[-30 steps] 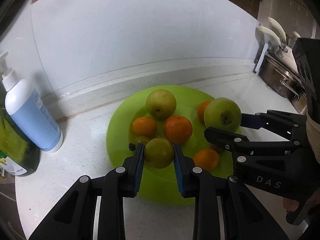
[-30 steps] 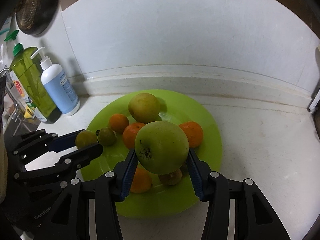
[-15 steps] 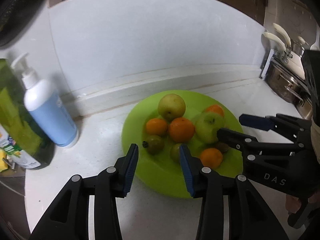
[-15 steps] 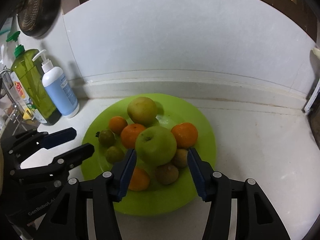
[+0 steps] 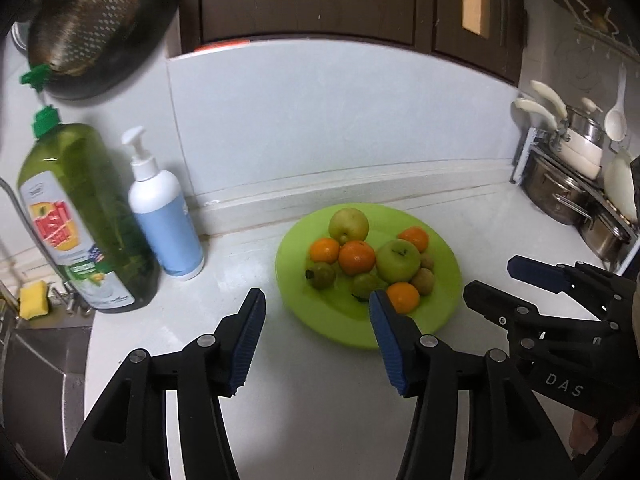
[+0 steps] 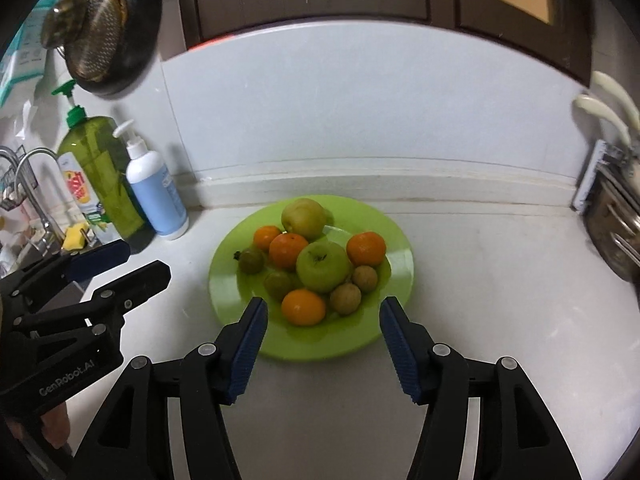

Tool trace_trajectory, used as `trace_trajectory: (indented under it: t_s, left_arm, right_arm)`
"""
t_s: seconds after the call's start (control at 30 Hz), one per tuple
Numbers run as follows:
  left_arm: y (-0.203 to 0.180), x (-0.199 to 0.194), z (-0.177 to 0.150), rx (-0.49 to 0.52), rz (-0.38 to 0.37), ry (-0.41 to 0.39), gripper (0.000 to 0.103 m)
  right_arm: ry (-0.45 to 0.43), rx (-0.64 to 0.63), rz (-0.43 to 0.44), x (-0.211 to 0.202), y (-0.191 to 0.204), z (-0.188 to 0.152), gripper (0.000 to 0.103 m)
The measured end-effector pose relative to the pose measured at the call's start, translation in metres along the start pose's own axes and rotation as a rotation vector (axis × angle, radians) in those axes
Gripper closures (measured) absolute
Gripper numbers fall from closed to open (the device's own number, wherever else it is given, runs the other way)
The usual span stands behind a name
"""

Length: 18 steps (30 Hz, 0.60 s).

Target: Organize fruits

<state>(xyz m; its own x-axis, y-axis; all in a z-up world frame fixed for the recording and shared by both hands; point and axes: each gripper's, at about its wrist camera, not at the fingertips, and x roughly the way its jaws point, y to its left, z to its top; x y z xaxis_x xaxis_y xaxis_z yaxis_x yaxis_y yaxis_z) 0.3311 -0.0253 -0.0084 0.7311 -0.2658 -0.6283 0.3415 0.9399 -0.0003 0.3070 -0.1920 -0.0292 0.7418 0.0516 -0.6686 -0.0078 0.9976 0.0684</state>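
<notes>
Both jaws just opening and empty, the left gripper [image 5: 316, 336] and right gripper [image 6: 320, 344] hang near the green plate [image 6: 360, 344], where every fruit [image 6: 322, 266] lies; withdrawing straight and level should spare the pile

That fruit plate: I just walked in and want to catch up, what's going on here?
A person holds a hand-held gripper in each hand over the counter, sorting fruit. Both the left hand-held gripper and the right hand-held gripper are open and empty, their jaws having just been opening. All the fruit, including the green apple and several oranges, sits on the green plate. Nothing is being gripped.
</notes>
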Motion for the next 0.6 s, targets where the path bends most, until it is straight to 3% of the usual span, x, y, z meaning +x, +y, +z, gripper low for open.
trace_trajectory:
  t_s: [0.1,0.6]
  left_arm:
    - [-0.001,-0.019,-0.007,0.011,0.011,-0.017,0.046]
    - [-0.008,-0.102,-0.043,0.037,-0.002,-0.089,0.035]
  right_arm:
    - [-0.029,0.015,-0.020,-0.022,0.006,-0.009,0.039]
    - [-0.109,0.094,-0.063,-0.101,0.029,-0.050,0.039]
